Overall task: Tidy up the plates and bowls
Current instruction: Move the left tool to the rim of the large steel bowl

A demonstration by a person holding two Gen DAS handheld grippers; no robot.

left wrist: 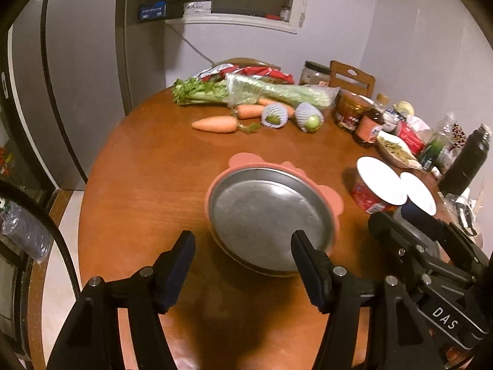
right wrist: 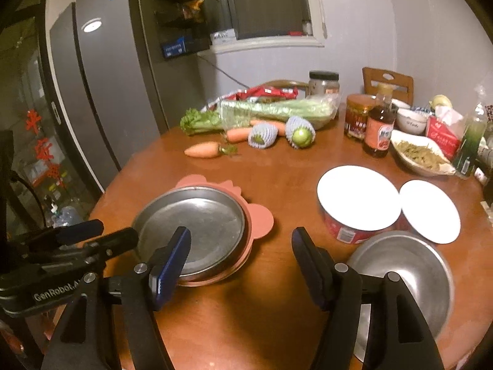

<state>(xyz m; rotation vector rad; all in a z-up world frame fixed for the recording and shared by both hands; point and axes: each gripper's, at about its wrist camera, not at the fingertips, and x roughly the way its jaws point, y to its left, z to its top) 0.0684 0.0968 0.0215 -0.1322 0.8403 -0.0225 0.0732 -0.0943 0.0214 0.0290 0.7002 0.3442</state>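
Observation:
A steel plate lies on a pink silicone plate in the middle of the round wooden table. It also shows in the right wrist view on the pink plate. My left gripper is open and empty, just before the steel plate's near rim. My right gripper is open and empty over bare table, between that stack and a steel bowl. Two red bowls with white lids stand behind the steel bowl.
Carrots, celery and netted fruit lie at the back. Jars, a sauce bottle, a dish of food and a black flask crowd the right side. A grey fridge stands left of the table.

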